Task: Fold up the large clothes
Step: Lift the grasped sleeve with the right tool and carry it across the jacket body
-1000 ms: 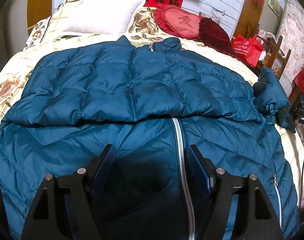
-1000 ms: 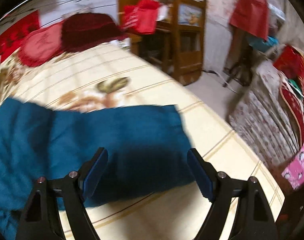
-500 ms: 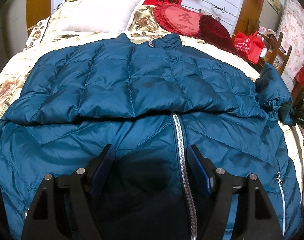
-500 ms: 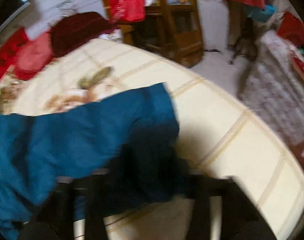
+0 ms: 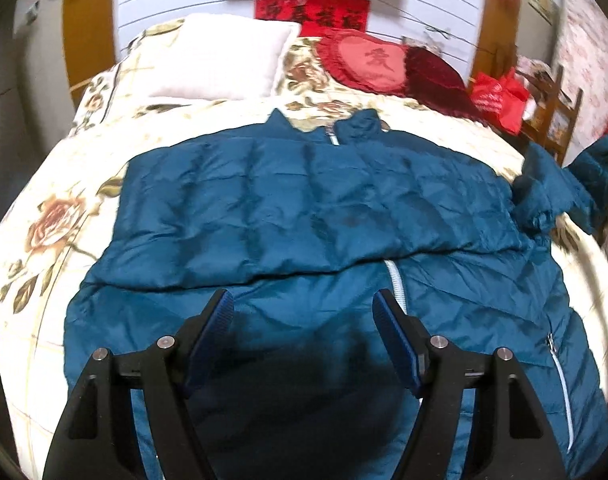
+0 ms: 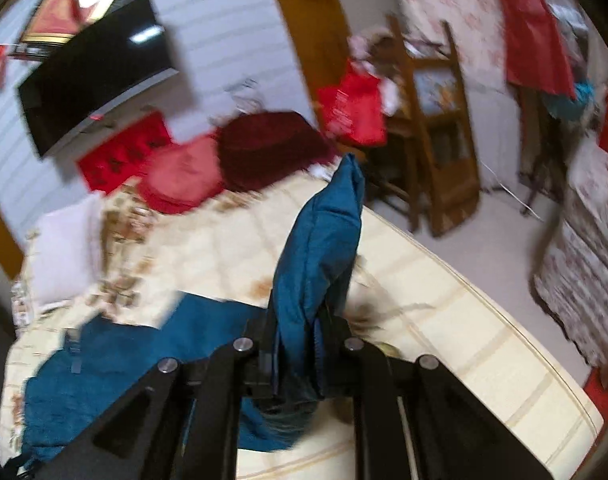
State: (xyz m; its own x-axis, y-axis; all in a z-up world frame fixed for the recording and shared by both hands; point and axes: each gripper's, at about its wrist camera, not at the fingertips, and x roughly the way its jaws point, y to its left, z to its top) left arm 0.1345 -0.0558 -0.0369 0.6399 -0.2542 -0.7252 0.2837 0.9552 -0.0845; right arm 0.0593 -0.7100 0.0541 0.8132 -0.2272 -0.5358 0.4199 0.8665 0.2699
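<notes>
The teal padded jacket point(image 5: 311, 208) is spread front-up across the floral bedspread point(image 5: 48, 216), its sleeve point(image 6: 319, 248) pinched and lifted clear by the fully closed right gripper point(image 6: 300, 344), while the left gripper point(image 5: 304, 316) is held wide and empty above the hem.

A teal quilted down jacket point(image 5: 311, 208) with a silver zipper point(image 5: 395, 280) lies on a cream bedspread point(image 5: 44, 240) printed with rust roses. At 12 o'clock: white pillow point(image 5: 216, 60), red round cushion point(image 5: 367, 64), maroon cushion point(image 5: 435, 76). Blue-padded fingers point(image 5: 220, 320).
</notes>
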